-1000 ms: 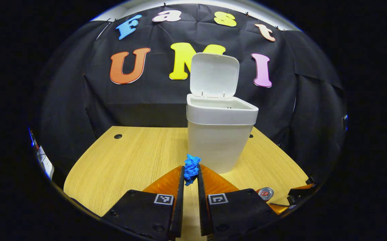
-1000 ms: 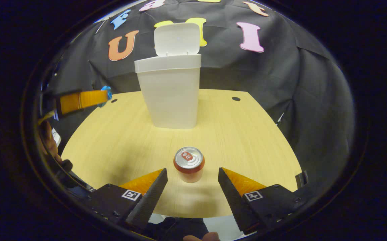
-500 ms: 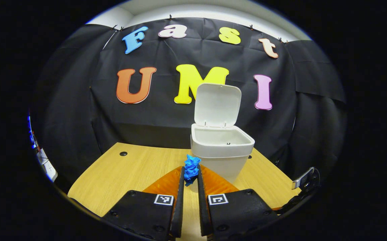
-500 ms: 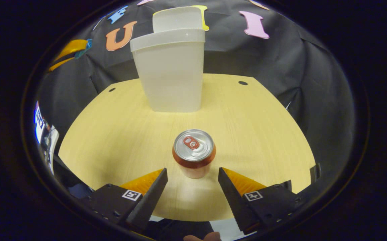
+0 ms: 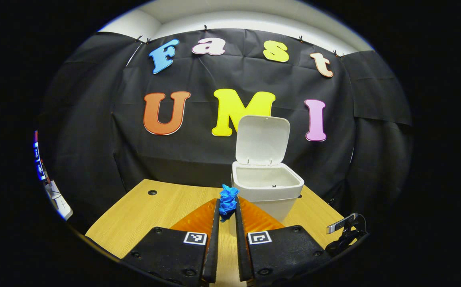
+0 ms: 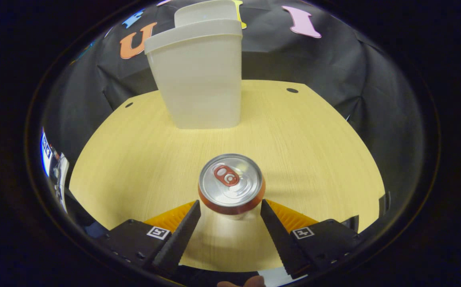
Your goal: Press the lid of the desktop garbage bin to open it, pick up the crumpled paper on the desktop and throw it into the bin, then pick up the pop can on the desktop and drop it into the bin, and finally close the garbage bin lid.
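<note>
- The bin (image 5: pixel 267 190) stands upright on the worktop (image 5: pixel 162 205), white, with its lid (image 5: pixel 262 140) swung up and back on the rear hinge, so the mouth is open.
- In the right gripper view the bin (image 6: pixel 200 77) rises at the far middle of the worktop (image 6: pixel 314 139), seen from low down, its lid (image 6: pixel 204 14) showing above the rim.
- The paper (image 5: pixel 228 201), a crumpled blue wad, is pinched between the tips of the left tongs (image 5: pixel 227 209), lifted off the worktop, just short of the bin's near rim and at about its height.
- The left tongs are narrow, both fingers pressing on the paper.
- The can (image 6: pixel 231 186) stands upright on the worktop, near its front edge and well apart from the bin, silver top with a red tab facing up.
- The right tongs (image 6: pixel 230 211) are wide apart, one fingertip on each side of the can; whether they touch it I cannot tell.
- A dark clamp-like fitting (image 5: pixel 344 233) shows at the worktop's right edge in the left gripper view.
</note>
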`<state>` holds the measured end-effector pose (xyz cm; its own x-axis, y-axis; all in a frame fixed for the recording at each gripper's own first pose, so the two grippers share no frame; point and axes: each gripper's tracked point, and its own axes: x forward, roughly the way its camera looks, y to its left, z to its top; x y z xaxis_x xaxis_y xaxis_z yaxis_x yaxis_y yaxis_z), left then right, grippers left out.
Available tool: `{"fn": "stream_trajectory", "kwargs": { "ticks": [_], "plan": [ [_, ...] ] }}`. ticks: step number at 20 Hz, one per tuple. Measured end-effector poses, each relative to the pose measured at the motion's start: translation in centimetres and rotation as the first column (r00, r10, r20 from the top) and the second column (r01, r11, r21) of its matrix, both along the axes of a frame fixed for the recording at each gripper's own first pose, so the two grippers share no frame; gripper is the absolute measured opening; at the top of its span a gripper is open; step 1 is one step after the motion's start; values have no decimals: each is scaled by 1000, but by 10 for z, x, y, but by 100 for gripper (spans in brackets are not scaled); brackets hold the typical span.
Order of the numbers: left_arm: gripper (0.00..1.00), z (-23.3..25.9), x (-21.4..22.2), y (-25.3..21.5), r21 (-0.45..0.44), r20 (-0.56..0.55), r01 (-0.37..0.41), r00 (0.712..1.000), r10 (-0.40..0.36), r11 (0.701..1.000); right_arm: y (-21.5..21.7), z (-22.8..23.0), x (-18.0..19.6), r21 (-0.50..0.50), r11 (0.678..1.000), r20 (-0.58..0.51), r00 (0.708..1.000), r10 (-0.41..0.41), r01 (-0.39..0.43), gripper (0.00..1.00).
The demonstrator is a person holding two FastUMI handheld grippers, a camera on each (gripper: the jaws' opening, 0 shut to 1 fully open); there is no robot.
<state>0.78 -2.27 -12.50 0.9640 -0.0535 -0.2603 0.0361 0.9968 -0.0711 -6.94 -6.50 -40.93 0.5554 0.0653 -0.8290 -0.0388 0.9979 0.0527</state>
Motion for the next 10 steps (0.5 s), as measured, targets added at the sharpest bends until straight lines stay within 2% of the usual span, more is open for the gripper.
{"fn": "stream_trajectory", "kwargs": {
  "ticks": [7, 10],
  "plan": [
    [24, 3, 0, 4, 9, -2, -12, 1000, 12, 1000, 2, -8, 14, -6, 1000, -8, 1000, 3, -3, 94],
    [23, 4, 3, 4, 9, -4, -13, 1000, 13, 1000, 3, -8, 15, -7, 1000, -14, 1000, 4, -4, 84]
  ]
}}
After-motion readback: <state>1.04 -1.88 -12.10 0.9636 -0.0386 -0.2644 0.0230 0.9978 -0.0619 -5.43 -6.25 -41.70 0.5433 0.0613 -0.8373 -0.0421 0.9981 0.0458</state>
